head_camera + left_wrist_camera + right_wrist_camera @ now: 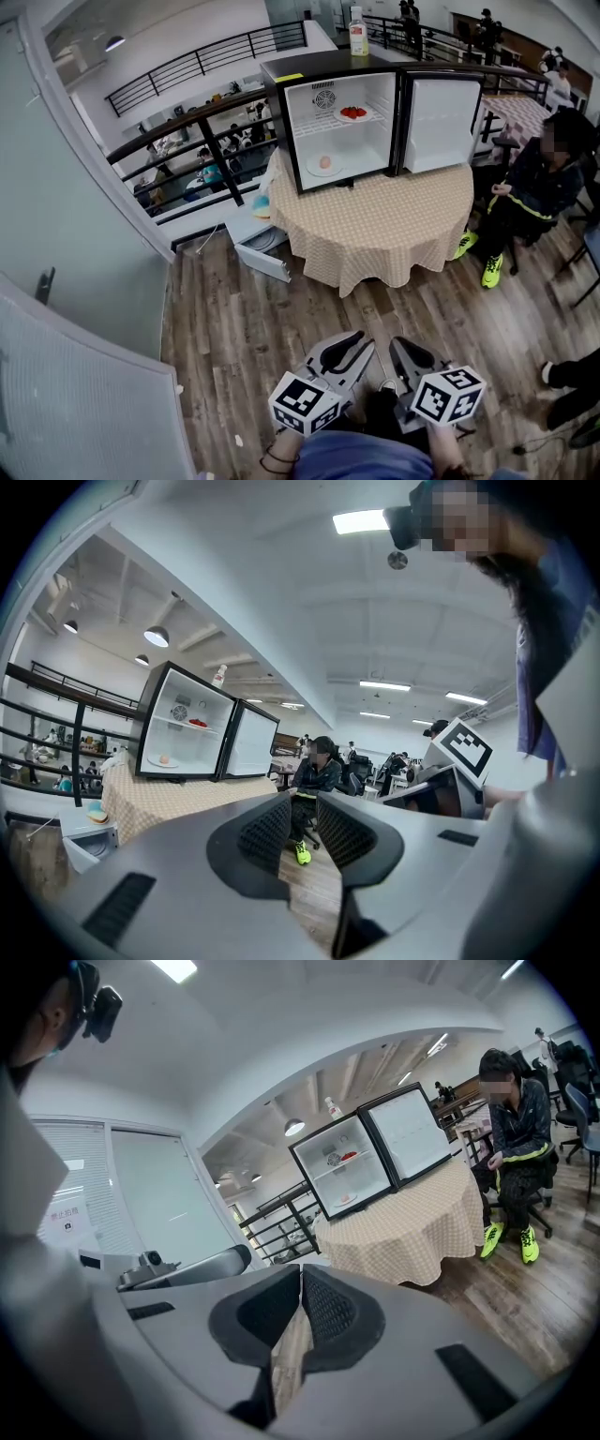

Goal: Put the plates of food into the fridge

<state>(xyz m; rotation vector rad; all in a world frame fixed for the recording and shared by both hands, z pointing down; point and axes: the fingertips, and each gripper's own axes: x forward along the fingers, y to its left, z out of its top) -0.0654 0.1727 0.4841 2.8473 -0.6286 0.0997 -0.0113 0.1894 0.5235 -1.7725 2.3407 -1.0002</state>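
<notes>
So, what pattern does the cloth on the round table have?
The tablecloth has a fine beige-and-white check; the head view shows it best.

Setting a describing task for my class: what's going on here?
A person stands back from the table, holding the left gripper, jaws apart, and the right gripper, jaws shut, both empty. The fridge on it stands open, a plate of red food on its shelf and a plate with a pale item below.

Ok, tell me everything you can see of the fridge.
The fridge is a small black box with a white inside, upright on the checked-cloth table. Its door stands open at the right. An upper shelf bears a plate of red food; a second plate lies on its floor. A bottle stands on top.
</notes>
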